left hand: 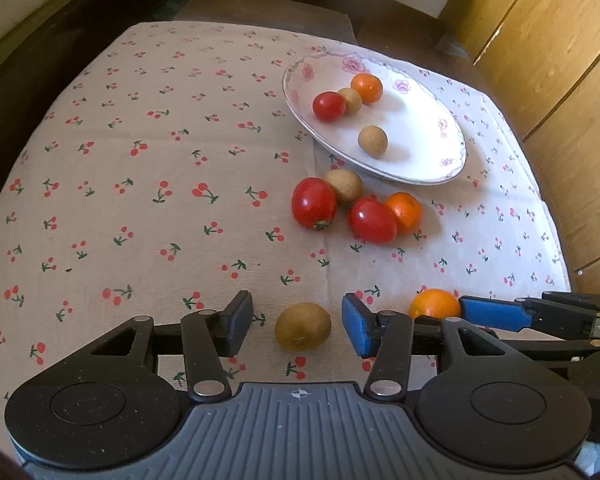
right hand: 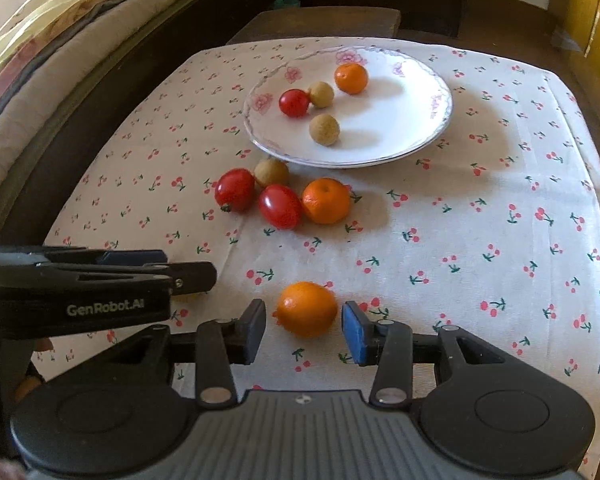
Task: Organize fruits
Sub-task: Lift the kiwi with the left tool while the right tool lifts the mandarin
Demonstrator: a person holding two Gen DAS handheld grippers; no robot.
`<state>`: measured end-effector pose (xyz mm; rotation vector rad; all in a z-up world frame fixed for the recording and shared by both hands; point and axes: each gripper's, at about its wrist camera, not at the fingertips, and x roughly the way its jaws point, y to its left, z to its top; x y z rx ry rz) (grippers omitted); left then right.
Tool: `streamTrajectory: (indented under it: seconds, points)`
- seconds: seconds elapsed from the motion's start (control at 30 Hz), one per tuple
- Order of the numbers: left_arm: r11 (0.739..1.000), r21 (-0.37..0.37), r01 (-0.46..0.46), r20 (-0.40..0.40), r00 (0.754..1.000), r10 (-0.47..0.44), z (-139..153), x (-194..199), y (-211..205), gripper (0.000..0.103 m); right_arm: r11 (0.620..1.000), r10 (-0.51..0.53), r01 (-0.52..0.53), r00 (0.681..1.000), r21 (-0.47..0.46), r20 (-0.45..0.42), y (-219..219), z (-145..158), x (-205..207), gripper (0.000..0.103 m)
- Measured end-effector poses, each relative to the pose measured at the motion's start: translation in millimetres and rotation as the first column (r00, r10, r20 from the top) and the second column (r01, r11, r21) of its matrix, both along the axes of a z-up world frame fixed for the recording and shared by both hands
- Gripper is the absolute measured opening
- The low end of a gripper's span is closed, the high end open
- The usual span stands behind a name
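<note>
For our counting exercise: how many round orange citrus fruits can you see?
3: one on the white floral plate, one in the tablecloth cluster, one between the right tool fingers.

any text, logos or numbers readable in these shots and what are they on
"GenRobot.AI" – white lettering on the black side of the left hand-held gripper, seen in the right wrist view.
A small round crosshair mark, no letters, sits on the grey ribbed body of each gripper.
The plate and tablecloth carry only flower and cherry patterns, no words.
Nothing else is readable.
</note>
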<state>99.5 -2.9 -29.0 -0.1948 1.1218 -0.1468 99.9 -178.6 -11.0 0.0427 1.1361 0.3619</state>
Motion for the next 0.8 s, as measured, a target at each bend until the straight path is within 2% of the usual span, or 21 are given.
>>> streamTrajectory:
  seconds: [0.17,0.27,0.4,0.53,0.8]
  points:
    - [1.0,0.004,0.022,-0.011,1.0,-0.022,-2,0,-7,0.057,1.0,-0.011,0.011,1.0,-0.005,0.002,3,0,1,0.043]
    - [0.998,0.047,0.034,-0.001,0.999,-0.034,-2,-2,-11,0.055,1.0,-0.021,0.021,1.0,-0.021,0.004,5,-4,3,0.043]
    - [0.999,0.048,0.022,0.0,1.0,-0.022,-3,-4,-8,0.054,0.999,-0.025,0.026,0.999,-0.025,0.021,7,-7,5,0.042]
    - [0.997,0.066,0.025,0.004,1.0,-0.026,-3,-4,-9,0.052,0.999,-0.013,0.014,0.999,-0.029,0.031,11,-8,5,0.038]
    - [0.994,0.099,0.046,0.018,0.999,-0.048,-4,-5,-14,0.05,0.998,-0.012,0.014,0.999,-0.053,0.036,12,-12,3,0.036]
